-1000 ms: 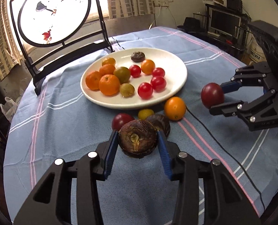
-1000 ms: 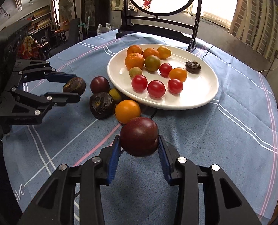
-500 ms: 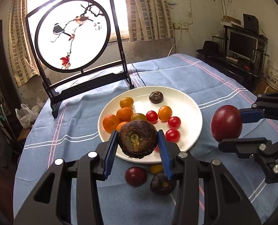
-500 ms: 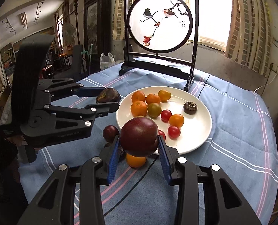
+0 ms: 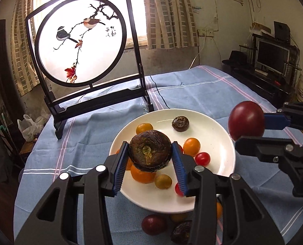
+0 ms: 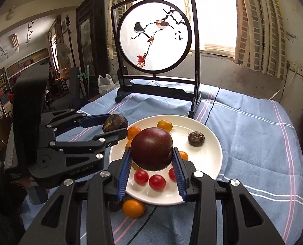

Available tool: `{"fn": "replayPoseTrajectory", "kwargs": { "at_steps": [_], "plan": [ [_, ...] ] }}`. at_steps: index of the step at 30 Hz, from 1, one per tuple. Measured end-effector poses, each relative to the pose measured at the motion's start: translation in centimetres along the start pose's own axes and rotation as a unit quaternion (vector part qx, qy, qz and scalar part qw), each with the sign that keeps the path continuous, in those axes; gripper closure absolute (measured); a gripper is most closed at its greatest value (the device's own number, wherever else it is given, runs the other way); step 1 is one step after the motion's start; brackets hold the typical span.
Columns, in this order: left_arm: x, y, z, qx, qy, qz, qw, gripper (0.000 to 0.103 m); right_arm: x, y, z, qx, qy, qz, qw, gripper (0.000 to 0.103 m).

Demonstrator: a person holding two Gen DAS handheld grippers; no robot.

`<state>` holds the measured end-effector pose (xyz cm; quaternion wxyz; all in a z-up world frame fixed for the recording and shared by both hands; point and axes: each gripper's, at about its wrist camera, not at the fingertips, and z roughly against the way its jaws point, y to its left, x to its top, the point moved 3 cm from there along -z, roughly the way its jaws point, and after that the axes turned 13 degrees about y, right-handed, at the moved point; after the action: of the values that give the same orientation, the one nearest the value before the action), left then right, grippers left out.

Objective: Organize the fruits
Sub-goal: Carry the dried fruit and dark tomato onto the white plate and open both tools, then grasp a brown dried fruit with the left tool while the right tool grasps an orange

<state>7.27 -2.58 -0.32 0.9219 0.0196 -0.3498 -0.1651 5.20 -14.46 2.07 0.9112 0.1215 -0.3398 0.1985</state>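
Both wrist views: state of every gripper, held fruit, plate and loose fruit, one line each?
Left gripper: shut on wrinkled dark brown fruit, held above the plate.
Right gripper: shut on smooth dark red round fruit, lifted.
White round plate: flat on the blue cloth, holding small fruits.
Small brown wrinkled fruit: resting on plate.
Orange round fruit: on the cloth, off the plate.

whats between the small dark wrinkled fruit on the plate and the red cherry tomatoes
An orange cherry tomato sits between the wrinkled fruit and the red tomatoes on the plate, clearest in the left wrist view.
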Motion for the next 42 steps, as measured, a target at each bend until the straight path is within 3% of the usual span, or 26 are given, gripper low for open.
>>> {"fn": "replayPoseTrajectory", "kwargs": {
  "at_steps": [15,26,29,30,32,36,42],
  "plan": [
    [0.3,0.8,-3.9,-0.006,0.026,0.020,0.9994,0.061,1.1,-2.0,-3.6,0.003,0.004,-0.038,0.999,0.063],
    [-0.3,-0.5,-5.7,-0.009,0.046,0.003,0.9989,0.060,2.1,-3.8,-7.8,-0.036,0.059,-0.045,0.997,0.063],
    [-0.3,-0.7,-5.8,0.006,0.035,0.002,0.9994,0.037,2.4,-4.5,-9.3,-0.040,0.080,-0.050,0.995,0.061],
    [-0.3,-0.6,-5.7,0.009,0.032,0.005,0.9994,0.033,2.4,-4.7,-9.4,-0.042,0.079,-0.051,0.995,0.053],
    [-0.2,-0.2,-5.7,0.008,0.033,0.009,0.9994,0.033,2.4,-5.1,-9.1,-0.053,0.066,-0.058,0.995,0.044],
    [-0.1,1.2,-4.9,0.008,0.029,0.025,0.9992,0.033,1.5,-5.2,-7.0,-0.039,0.055,-0.060,0.996,0.043],
    [-2.3,2.4,-1.4,0.015,0.014,0.002,0.9998,0.030,-4.0,-0.4,-3.5,-0.001,0.080,0.042,0.996,0.043]
  ]
}}
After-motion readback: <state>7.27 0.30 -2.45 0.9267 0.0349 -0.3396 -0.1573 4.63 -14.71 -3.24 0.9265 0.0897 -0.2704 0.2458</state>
